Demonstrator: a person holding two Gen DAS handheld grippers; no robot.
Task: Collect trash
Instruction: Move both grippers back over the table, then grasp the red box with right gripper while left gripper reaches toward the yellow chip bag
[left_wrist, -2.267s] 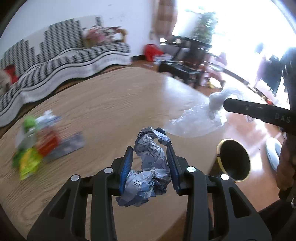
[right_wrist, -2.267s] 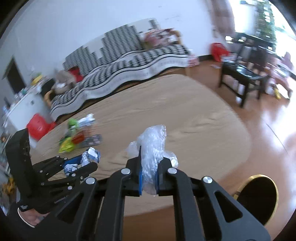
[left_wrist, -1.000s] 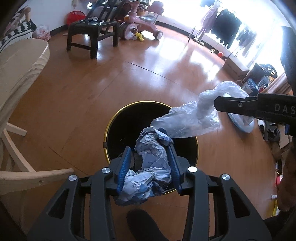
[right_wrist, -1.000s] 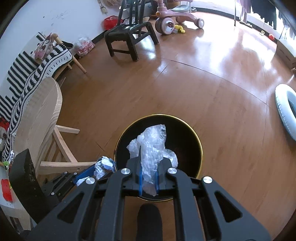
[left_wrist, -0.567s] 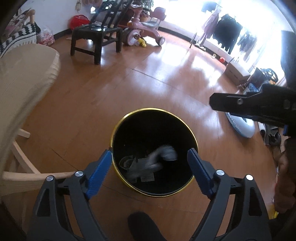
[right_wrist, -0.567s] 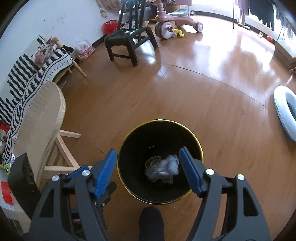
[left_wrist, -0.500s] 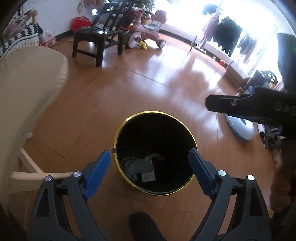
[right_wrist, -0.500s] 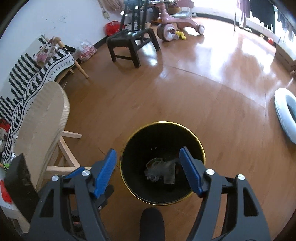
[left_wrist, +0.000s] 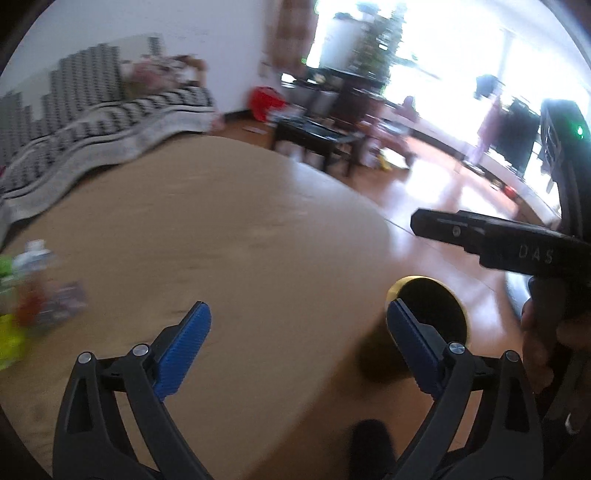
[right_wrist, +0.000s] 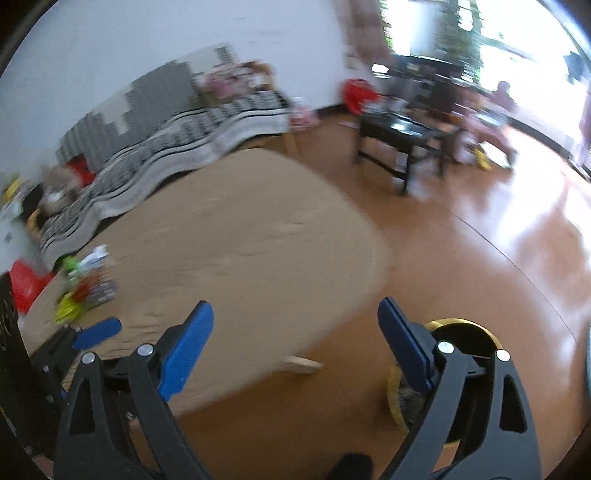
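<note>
Left wrist view: left gripper (left_wrist: 297, 343) has just spread wide, nothing between its jaws, over the table (left_wrist: 236, 236); leftover wrappers (left_wrist: 33, 291) sit far left. Right wrist view: right gripper (right_wrist: 293, 343) likewise just opened, empty (bin (right_wrist: 461, 369) below). Next, I'd guess: reach for the wrappers.

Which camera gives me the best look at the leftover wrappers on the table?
The right wrist view: the leftover wrappers sit inside the frame on the table, blurred but whole. In the left wrist view the wrappers are smeared against the left edge and partly cut off.
</note>
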